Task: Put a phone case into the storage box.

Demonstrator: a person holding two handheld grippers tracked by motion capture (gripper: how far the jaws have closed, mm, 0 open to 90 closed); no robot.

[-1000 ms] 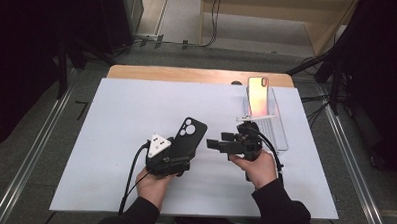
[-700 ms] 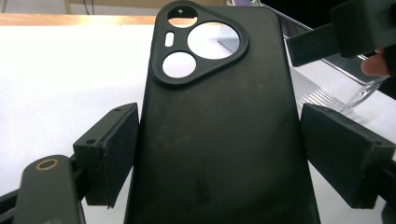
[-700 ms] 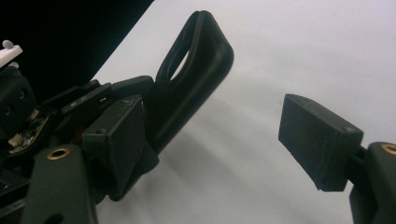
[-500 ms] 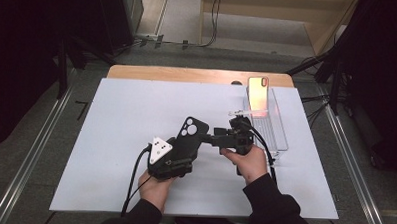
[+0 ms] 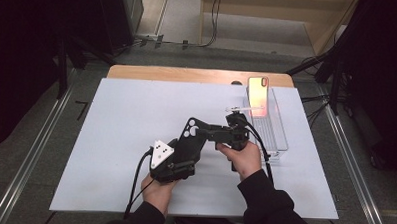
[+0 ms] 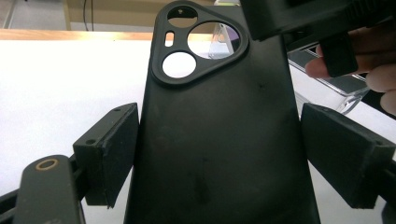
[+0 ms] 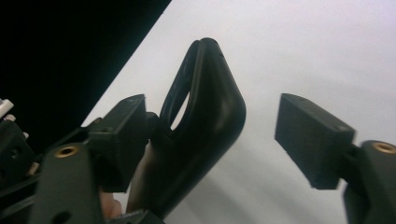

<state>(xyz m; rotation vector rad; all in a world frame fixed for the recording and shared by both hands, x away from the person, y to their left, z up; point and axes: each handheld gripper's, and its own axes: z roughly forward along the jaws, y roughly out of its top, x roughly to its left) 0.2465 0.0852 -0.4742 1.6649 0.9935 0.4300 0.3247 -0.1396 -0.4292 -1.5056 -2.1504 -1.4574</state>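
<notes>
A black phone case with a triangular camera cut-out is held tilted above the white mat. My left gripper is shut on its lower half; in the left gripper view both pads press the long edges of the case. My right gripper reaches in from the right, open. In the right gripper view, the case's top corner sits between the jaws. The left pad is at the case's edge, while the right pad stands well apart from it.
A phone with a glowing orange screen stands upright at the far end of a clear plastic tray, right of the grippers. The white mat covers the table; a wooden edge shows at the back.
My right gripper has moved left from near the tray to the case, and its open jaws now straddle the case's top corner. The left gripper kept hold and shifted slightly.
</notes>
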